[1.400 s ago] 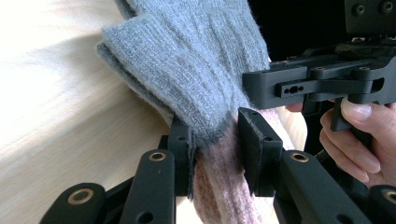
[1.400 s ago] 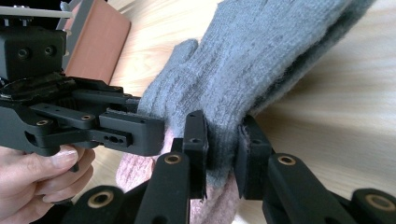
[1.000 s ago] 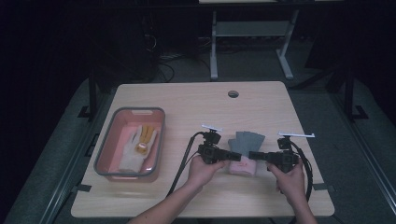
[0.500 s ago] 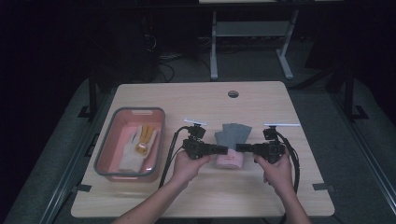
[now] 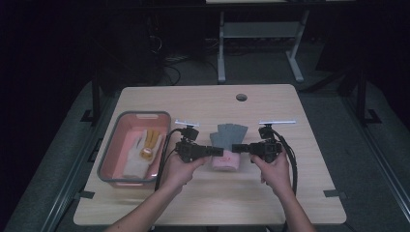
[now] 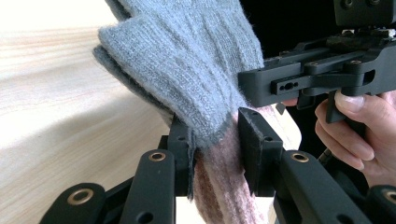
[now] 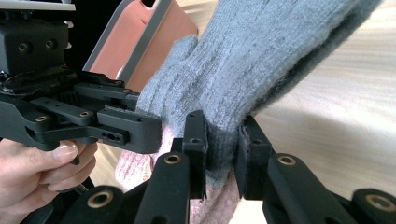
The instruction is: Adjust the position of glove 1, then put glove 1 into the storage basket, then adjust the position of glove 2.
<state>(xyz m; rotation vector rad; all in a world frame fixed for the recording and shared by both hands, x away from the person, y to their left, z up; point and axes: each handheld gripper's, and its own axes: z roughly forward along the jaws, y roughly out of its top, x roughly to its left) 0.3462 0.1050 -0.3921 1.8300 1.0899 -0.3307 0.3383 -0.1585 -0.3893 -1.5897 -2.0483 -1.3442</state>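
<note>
A knitted glove [image 5: 230, 136] with grey fingers and a pink cuff hangs between my two grippers over the middle of the table. My left gripper [image 5: 220, 152] comes in from the left and is shut on one side of the cuff. My right gripper [image 5: 235, 147] faces it from the right and is shut on the other side. In the left gripper view the jaws [image 6: 217, 140] pinch the glove [image 6: 187, 70] where grey meets pink. In the right gripper view the jaws [image 7: 223, 144] squeeze the same band of the glove [image 7: 261, 60]. The grey fingers droop toward the table's far side.
A pink tray [image 5: 140, 115] with a grey rim sits at the table's left, with a white glove [image 5: 135, 157] and a yellow one [image 5: 151, 142] in it. A round cable hole [image 5: 241, 97] lies near the far edge. Cables trail from both grippers.
Both hands have carried the glove to the left and a little away from the near edge, rising slightly. Both grips have stayed the same.
</note>
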